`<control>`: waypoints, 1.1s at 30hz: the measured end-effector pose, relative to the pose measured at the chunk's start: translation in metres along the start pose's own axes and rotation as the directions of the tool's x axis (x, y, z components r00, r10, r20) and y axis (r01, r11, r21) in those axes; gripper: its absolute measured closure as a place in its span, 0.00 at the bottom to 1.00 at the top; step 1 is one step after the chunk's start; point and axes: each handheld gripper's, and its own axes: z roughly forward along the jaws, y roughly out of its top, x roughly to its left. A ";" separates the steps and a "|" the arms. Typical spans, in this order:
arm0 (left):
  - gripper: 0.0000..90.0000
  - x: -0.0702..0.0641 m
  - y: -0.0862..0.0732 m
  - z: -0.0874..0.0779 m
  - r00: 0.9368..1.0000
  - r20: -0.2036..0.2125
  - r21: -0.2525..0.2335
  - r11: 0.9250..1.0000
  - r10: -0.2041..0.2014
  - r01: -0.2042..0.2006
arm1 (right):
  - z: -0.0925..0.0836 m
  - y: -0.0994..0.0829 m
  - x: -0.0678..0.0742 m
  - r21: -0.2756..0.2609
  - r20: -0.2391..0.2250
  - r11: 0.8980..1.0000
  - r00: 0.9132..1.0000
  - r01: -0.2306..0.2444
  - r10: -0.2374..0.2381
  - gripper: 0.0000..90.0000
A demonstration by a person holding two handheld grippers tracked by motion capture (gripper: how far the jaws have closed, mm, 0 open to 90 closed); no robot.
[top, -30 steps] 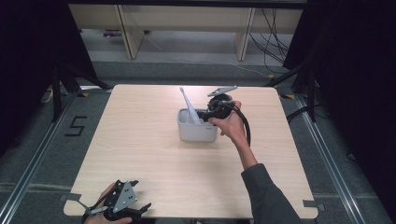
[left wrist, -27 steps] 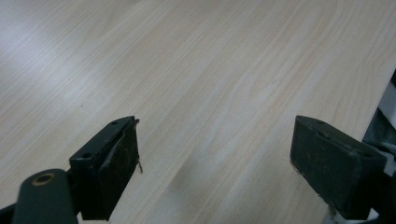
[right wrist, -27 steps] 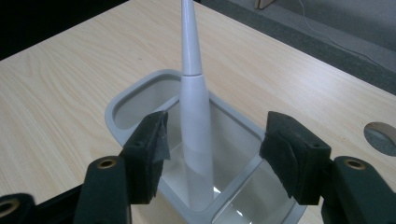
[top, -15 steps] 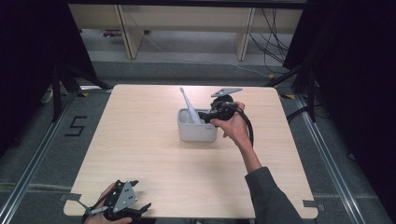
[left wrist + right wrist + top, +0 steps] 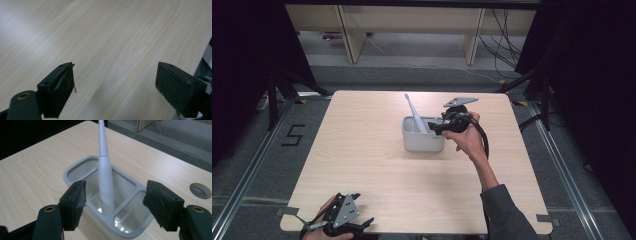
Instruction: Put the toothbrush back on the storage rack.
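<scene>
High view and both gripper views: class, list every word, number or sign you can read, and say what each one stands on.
"5": dark figure on the grey floor, left of the table.
Small raised marking on the front wall of the holder: too small and blurred to read.
Nothing else legible.

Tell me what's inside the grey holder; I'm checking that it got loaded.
A white toothbrush stands tilted in the middle compartment of the holder. The two end compartments look empty. The toothbrush's foot hides a bit of the floor beneath it.

Toothbrush upright in holder's middle compartment.
</scene>
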 end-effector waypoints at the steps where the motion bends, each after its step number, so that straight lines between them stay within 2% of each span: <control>1: 0.17 0.000 0.000 0.000 1.000 0.003 -0.001 1.000 -0.001 0.001 | 0.000 -0.001 -0.001 -0.019 0.003 1.000 1.000 0.020 -0.020 0.37; 2: 0.17 0.000 0.000 0.000 1.000 0.003 0.001 1.000 0.002 -0.002 | -0.001 -0.002 0.001 -0.005 0.000 1.000 1.000 0.000 0.000 0.37; 6: 0.17 0.000 0.000 0.000 1.000 0.004 0.002 1.000 -0.009 0.009 | -0.004 -0.007 0.002 -0.016 -0.003 1.000 1.000 0.013 -0.013 0.36; 7: 0.17 0.000 0.000 0.000 1.000 0.004 0.002 1.000 -0.007 0.007 | -0.006 -0.008 0.003 -0.015 -0.009 1.000 1.000 -0.005 0.005 0.36; 8: 0.17 0.000 0.000 0.000 1.000 0.004 0.002 1.000 -0.007 0.007 | -0.006 -0.009 0.002 -0.029 -0.007 0.999 1.000 0.013 -0.014 0.36; 9: 0.17 0.000 0.000 0.000 1.000 0.003 0.002 1.000 0.001 -0.001 | -0.008 -0.009 0.004 -0.022 -0.013 1.000 1.000 -0.007 0.007 0.36; 10: 0.17 0.000 0.000 0.000 1.000 0.003 -0.005 1.000 -0.007 0.007 | -0.008 -0.010 0.003 -0.032 -0.008 0.999 1.000 0.012 -0.012 0.36; 11: 0.17 0.000 0.000 0.001 1.000 0.006 -0.007 1.000 -0.009 0.009 | -0.010 -0.011 0.004 -0.028 -0.010 1.000 1.000 0.000 0.000 0.36; 12: 0.17 0.001 0.000 0.000 1.000 0.009 0.004 1.000 0.001 -0.001 | -0.011 -0.012 0.003 -0.036 -0.007 0.999 1.000 0.021 -0.021 0.36; 13: 0.17 0.001 0.000 0.000 1.000 0.010 0.007 1.000 0.005 -0.005 | -0.012 -0.013 0.005 -0.039 -0.017 0.999 1.000 -0.001 0.000 0.36; 14: 0.17 0.000 0.000 0.000 1.000 0.000 0.010 1.000 0.001 -0.001 | -0.013 -0.015 0.005 -0.037 -0.011 0.999 1.000 0.005 -0.006 0.36; 15: 0.17 -0.001 0.000 0.000 1.000 0.002 -0.001 1.000 -0.010 0.010 | -0.014 -0.016 0.005 -0.043 -0.010 0.999 1.000 0.008 -0.008 0.36; 16: 0.17 0.000 0.000 0.000 1.000 0.005 0.003 1.000 -0.006 0.006 | -0.014 -0.018 0.005 -0.053 -0.018 0.999 1.000 0.012 -0.013 0.36; 18: 0.17 -0.001 0.000 0.001 1.000 0.008 -0.006 1.000 -0.016 0.016 | -0.016 -0.022 0.006 -0.044 -0.017 0.999 1.000 0.017 -0.017 0.36; 19: 0.17 -0.001 0.000 0.001 1.000 0.007 -0.007 1.000 -0.017 0.018 | -0.017 -0.024 0.008 -0.050 -0.011 0.999 1.000 0.002 -0.003 0.36; 21: 0.17 0.000 0.000 0.000 1.000 0.004 0.003 1.000 -0.006 0.006 | -0.019 -0.026 0.007 -0.034 -0.023 0.999 1.000 0.015 -0.016 0.36; 22: 0.17 0.000 0.000 0.000 1.000 0.000 0.001 1.000 0.003 -0.003 | -0.019 -0.027 0.006 -0.044 -0.030 0.999 0.999 0.026 -0.027 0.36; 24: 0.17 0.000 0.000 0.001 1.000 -0.012 -0.004 1.000 0.001 -0.001 | -0.023 -0.029 0.009 -0.023 -0.025 1.000 1.000 -0.012 0.012 0.36; 25: 0.17 0.000 0.000 0.001 1.000 -0.013 -0.001 1.000 0.005 -0.005 | -0.022 -0.029 0.007 -0.039 -0.028 0.999 0.999 0.018 -0.019 0.36; 26: 0.17 0.000 0.000 0.000 1.000 -0.012 0.003 1.000 0.012 -0.012 | -0.024 -0.031 0.009 -0.041 -0.025 0.999 1.000 -0.012 0.011 0.36; 27: 0.17 0.000 0.000 0.000 1.000 -0.010 0.001 1.000 0.010 -0.010 | -0.025 -0.031 0.007 -0.038 -0.014 0.999 1.000 0.010 -0.011 0.36; 28: 0.17 -0.001 0.000 0.001 1.000 0.000 -0.011 1.000 -0.004 0.004 | -0.025 -0.031 0.007 -0.043 -0.020 0.999 1.000 0.012 -0.013 0.36; 29: 0.17 -0.001 0.000 0.001 1.000 -0.003 -0.013 1.000 -0.007 0.007 | -0.026 -0.032 0.009 -0.041 -0.019 0.999 1.000 -0.008 0.007 0.36; 30: 0.17 -0.001 0.000 0.001 1.000 -0.006 -0.013 1.000 -0.006 0.006 | -0.027 -0.032 0.007 -0.037 -0.021 0.999 1.000 0.018 -0.019 0.36; 31: 0.17 -0.001 0.000 0.001 1.000 -0.005 -0.014 1.000 -0.006 0.006 | -0.029 -0.033 0.008 -0.030 -0.017 1.000 1.000 0.002 -0.003 0.35; 32: 0.17 -0.001 0.000 0.001 1.000 -0.004 -0.013 1.000 -0.006 0.006 | -0.029 -0.034 0.007 -0.034 -0.015 0.999 1.000 0.024 -0.025 0.35; 33: 0.17 -0.001 0.000 0.001 1.000 -0.004 -0.012 1.000 -0.005 0.005 | -0.030 -0.034 0.008 -0.029 -0.017 0.999 1.000 0.016 -0.017 0.35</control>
